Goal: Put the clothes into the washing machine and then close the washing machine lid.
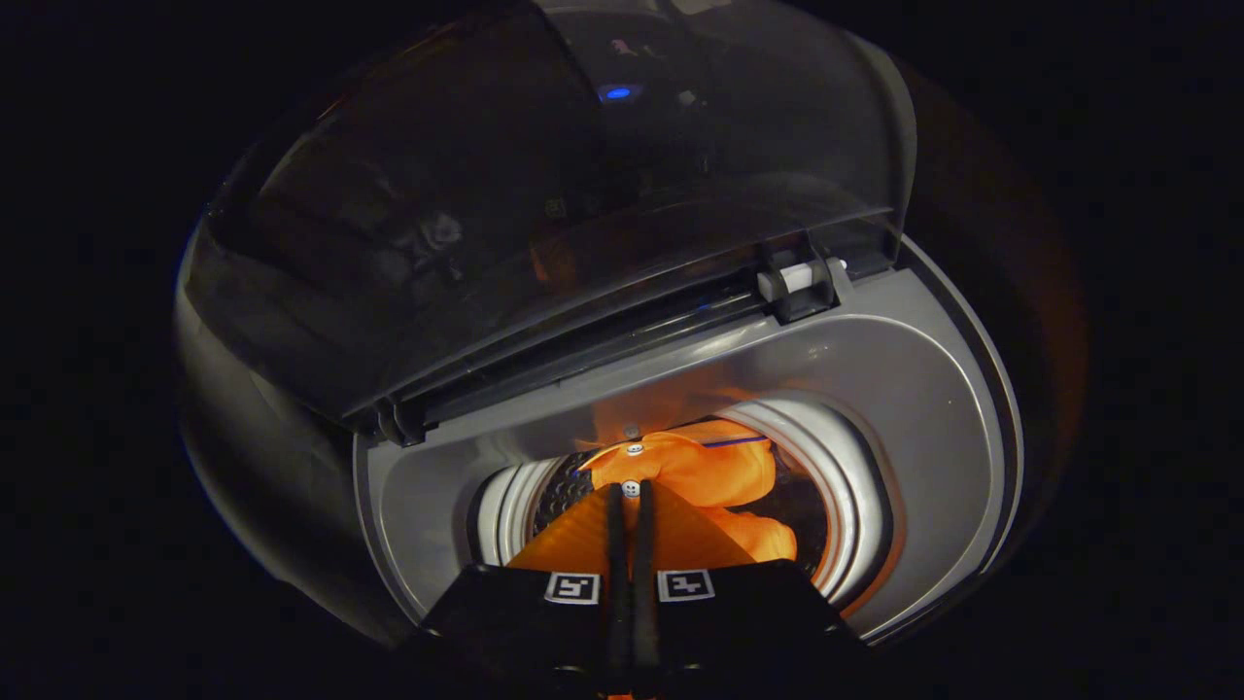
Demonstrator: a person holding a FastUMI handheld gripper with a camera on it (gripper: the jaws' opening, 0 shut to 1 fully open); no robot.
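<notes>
Gripper view: tool (631, 498) fingers together above crumpled orange cloth (714, 472) in perforated drum (554, 501).

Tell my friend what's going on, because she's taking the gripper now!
Gripper: fingers pressed together on the orange garment, holding it over the drum.
Garment: hanging down into the washing machine's drum opening, partly inside, not yet let go.
Lid: propped open, tilted up behind the opening on its hinge.
Done: garment brought to the drum.
Left: open the fingers so it drops in, pull back, then swing the lid down shut.
</notes>
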